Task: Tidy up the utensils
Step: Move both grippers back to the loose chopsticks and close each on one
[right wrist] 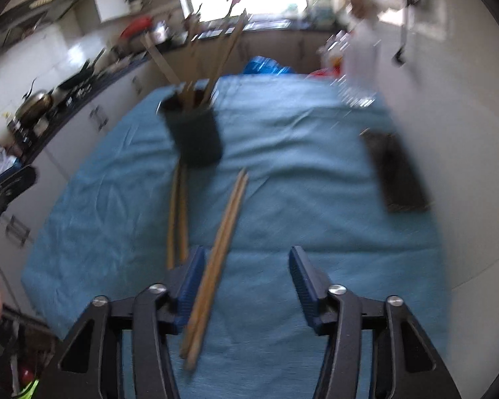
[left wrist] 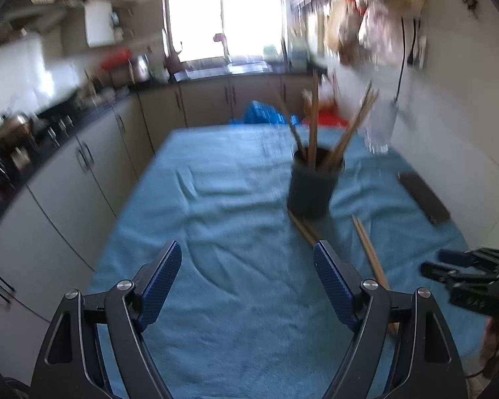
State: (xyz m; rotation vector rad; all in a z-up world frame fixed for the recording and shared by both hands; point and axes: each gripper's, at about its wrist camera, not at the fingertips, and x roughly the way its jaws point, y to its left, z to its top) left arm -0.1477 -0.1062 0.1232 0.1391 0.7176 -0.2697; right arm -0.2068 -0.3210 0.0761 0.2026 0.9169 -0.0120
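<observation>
My right gripper (right wrist: 246, 279) hangs spread wide and empty above one pair of long wooden chopsticks (right wrist: 216, 259) lying mid-table on the blue cloth (right wrist: 299, 173), just before the dark round holder (right wrist: 194, 133). I should centre both sticks between the pads, then close low. My left gripper (left wrist: 246, 282) is also apart, idle.

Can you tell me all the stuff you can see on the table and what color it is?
Cloth: one, blue, covering the table.
Cup: one, dark, standing mid-table, holding several wooden sticks.
Chopsticks: two loose brown pairs lying on the cloth in front of the cup.
Flat dark thing: one, black, right side of the cloth; too blurred to name.
Glass: one, clear, far right by the wall.
Left gripper: black with blue pads, open, empty.
Right gripper: black with blue pads, open, above one chopstick pair.
</observation>
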